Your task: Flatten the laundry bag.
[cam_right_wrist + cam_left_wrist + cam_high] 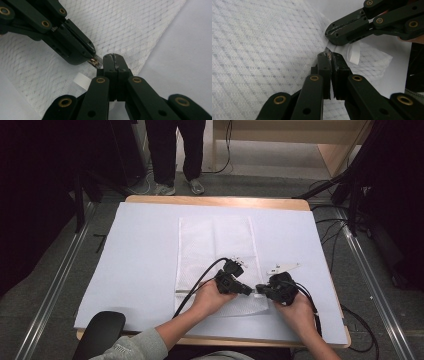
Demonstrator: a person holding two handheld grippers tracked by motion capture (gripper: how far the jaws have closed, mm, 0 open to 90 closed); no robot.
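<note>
Gripper jaws on the left gripper (93,58) pinch the zipper pull (95,61) of a mesh laundry bag (215,242) lying mid-worktop, its zipper end near the worktop's (145,255) front edge. Right gripper (332,37), pressed together on the bag's corner by the white tab (353,52), likely anchors it so the zipper can slide.

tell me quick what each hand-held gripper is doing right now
Left hand-held gripper: shut on the zipper pull of the white mesh bag.
Right hand-held gripper: shut on the mesh bag's edge, by the zipper.
</note>
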